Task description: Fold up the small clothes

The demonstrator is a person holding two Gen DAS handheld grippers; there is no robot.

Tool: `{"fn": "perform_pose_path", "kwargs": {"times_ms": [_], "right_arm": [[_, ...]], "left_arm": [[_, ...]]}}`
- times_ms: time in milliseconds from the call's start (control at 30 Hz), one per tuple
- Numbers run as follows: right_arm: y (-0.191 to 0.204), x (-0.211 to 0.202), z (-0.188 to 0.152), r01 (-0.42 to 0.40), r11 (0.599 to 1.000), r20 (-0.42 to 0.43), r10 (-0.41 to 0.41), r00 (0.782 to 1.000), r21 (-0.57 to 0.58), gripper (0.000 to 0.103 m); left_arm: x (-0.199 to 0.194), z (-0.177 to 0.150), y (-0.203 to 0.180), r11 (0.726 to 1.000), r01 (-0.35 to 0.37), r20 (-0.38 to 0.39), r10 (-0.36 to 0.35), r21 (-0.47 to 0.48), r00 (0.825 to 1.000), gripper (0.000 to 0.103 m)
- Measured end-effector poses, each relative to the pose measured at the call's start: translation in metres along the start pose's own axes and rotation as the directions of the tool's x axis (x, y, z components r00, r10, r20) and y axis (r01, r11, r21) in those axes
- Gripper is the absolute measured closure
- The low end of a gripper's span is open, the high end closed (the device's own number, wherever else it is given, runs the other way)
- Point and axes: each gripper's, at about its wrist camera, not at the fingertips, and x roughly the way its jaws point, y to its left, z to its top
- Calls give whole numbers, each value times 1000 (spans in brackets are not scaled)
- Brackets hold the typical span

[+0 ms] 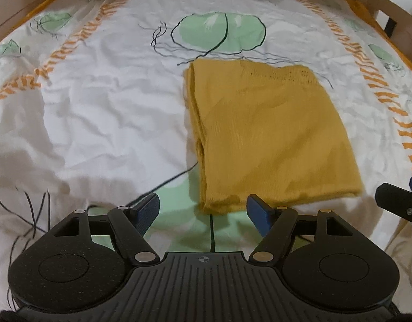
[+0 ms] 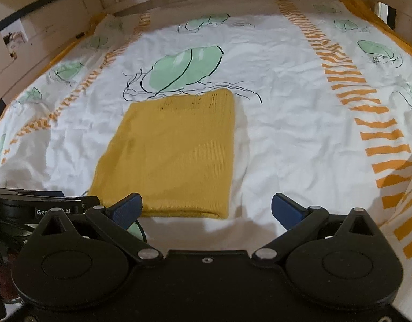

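Both grippers, my left and right, gape empty | folded mustard garment on patterned bedsheet | contact seemingly none

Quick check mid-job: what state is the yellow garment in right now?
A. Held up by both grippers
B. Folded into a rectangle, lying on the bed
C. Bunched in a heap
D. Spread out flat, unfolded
B: the yellow garment lies as a neat folded rectangle on the bedsheet, with both grippers open and clear of it.
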Motion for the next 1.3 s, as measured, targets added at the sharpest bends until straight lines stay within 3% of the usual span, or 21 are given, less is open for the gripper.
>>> {"fn": "perform_pose_path", "kwargs": {"times_ms": [333,1300], "right_arm": [[0,3,0,26,1000,0,-26,1000,-13,1],[-15,24,4,92,995,-53,-91,994,29,1]], "left_arm": [[6,-10,3,1000,0,-42,-1,-23,999,33],[3,-8,13,999,-35,-41,33,-34,999,33]]}}
